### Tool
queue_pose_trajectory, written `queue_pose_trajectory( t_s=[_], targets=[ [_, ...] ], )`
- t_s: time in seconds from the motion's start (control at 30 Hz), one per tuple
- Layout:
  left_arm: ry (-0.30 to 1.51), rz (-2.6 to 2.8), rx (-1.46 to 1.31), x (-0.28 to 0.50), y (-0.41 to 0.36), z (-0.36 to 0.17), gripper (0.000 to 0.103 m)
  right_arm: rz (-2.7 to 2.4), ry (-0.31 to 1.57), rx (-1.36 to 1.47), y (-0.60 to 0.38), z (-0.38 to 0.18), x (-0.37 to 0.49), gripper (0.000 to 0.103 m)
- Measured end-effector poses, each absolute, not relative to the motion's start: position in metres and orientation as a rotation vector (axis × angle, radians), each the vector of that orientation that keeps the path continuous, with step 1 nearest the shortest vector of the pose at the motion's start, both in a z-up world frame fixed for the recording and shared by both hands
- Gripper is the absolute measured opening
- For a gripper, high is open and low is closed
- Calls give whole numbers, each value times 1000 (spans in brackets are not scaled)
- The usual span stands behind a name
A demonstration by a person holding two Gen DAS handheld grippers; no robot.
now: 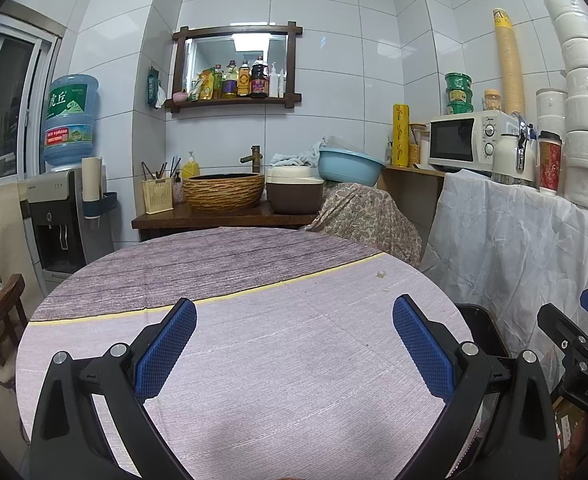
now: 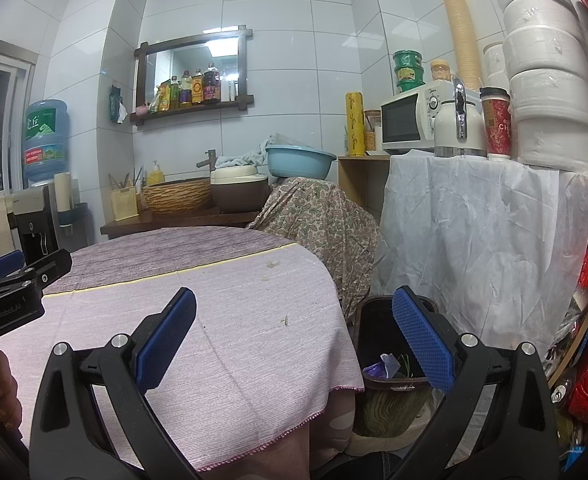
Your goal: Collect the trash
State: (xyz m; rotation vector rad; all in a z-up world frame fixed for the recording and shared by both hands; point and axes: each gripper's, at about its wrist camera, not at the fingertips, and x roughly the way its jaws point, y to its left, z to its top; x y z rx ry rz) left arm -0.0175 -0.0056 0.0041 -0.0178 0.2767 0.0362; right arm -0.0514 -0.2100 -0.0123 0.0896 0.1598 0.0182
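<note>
Wrappers already lie in the black trash bin (image 2: 377, 344) on the floor just beside the round table (image 1: 254, 380). Only small scraps (image 2: 270, 265) remain near the cloth's far right edge. The left gripper (image 1: 294, 344) and right gripper (image 2: 294, 336) both hang spread and empty, with bare tabletop ahead.

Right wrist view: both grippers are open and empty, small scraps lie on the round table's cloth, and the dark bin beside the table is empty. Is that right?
Not quite. The dark bin is not empty: the right wrist view shows purple wrapper trash in it. The rest holds: the left gripper and right gripper are open and empty, and small scraps lie on the table's cloth.
</note>
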Motion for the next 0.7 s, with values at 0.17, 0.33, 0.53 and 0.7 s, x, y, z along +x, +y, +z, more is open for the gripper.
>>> queue_pose_trajectory(
  t_s=[0.17, 0.33, 0.53, 0.7],
  targets=[
    [278, 38, -19, -18, -5, 4, 98, 17, 160, 90, -209, -12, -52, 97],
    [278, 39, -18, -17, -5, 4, 98, 16, 160, 90, -209, -12, -52, 97],
    [278, 39, -19, -17, -5, 4, 98, 17, 161, 91, -209, -13, -52, 97],
    [279, 38, -18, -17, -5, 4, 98, 17, 162, 91, -209, -13, -52, 97]
  ],
)
